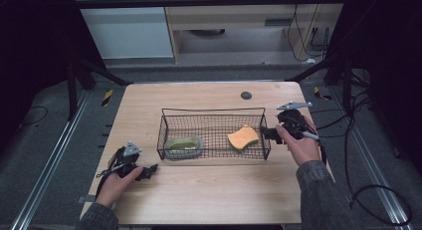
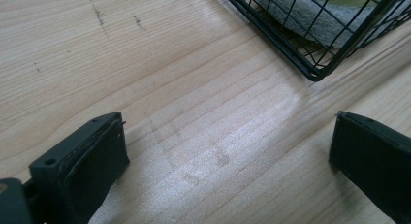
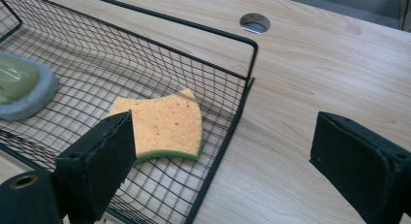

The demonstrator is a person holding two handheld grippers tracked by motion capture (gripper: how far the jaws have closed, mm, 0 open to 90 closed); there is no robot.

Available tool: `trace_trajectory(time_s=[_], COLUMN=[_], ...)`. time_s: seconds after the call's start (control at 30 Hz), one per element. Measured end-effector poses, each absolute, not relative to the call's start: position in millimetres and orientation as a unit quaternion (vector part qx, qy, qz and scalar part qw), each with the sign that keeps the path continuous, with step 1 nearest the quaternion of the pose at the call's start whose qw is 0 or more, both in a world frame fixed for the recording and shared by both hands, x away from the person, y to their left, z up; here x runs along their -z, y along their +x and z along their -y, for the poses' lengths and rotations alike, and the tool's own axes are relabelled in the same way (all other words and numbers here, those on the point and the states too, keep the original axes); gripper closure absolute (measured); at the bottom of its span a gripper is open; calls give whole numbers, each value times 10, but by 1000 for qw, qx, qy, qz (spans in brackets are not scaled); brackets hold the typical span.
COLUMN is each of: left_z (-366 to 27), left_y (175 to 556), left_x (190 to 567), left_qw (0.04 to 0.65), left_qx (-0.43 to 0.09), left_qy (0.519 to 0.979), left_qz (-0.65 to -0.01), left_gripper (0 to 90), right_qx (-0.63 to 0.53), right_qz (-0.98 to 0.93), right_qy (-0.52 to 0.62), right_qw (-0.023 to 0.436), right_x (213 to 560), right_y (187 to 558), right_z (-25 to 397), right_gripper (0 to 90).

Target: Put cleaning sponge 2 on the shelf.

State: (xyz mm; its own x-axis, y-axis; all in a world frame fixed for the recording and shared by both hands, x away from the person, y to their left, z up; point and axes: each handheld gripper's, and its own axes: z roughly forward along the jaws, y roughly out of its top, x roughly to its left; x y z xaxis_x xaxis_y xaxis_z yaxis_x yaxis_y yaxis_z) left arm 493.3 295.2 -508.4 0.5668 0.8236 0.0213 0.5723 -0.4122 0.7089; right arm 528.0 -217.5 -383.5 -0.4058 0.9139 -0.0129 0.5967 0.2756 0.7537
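right gripper (image 1: 272, 133) at right centre of the high view, jaws apart, astride the wire basket (image 1: 214, 110) end wall; orange sponge (image 3: 162, 124) lies inside, centre of the right gripper view; judged step: reach for sponge; next: lift over wall, then lower; left gripper (image 1: 149, 169) lower left, jaws apart, idle on table (image 1: 199, 190).
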Motion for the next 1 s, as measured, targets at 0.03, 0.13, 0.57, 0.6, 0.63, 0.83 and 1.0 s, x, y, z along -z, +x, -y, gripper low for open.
trace_trajectory(time_s=[0.03,0.13,0.57,0.6,0.63,0.83,1.0], left_z=[-2952,-2952,-2950,-2950,-2950,-2950,-2948], left_y=[4933,4933,4933,4933,4933,4933,4934], left_x=[5084,5085,5084,5084,5084,5084,5084], left_qw=[335,335,335,335,335,335,335], left_qx=[-187,-187,-188,-188,-188,-188,-187], left_qy=[819,819,819,819,819,819,819], left_qz=[-426,-426,-427,-427,-427,-427,-427], left_gripper=[0,0,0,0,0,0,0], right_qx=[-344,-343,-343,-344,-343,-346,-332], right_qz=[-764,-761,-740,-738,-736,-723,-720], right_qy=[494,497,522,524,527,541,556], right_qw=[233,238,247,249,250,253,249], right_x=[3844,3884,4040,4065,4088,4204,4324], right_y=[5270,5233,5083,5074,5064,5030,4996], right_z=[2203,2284,2642,2663,2682,2810,2926], right_gripper=[95,96,100,102,102,95,94])
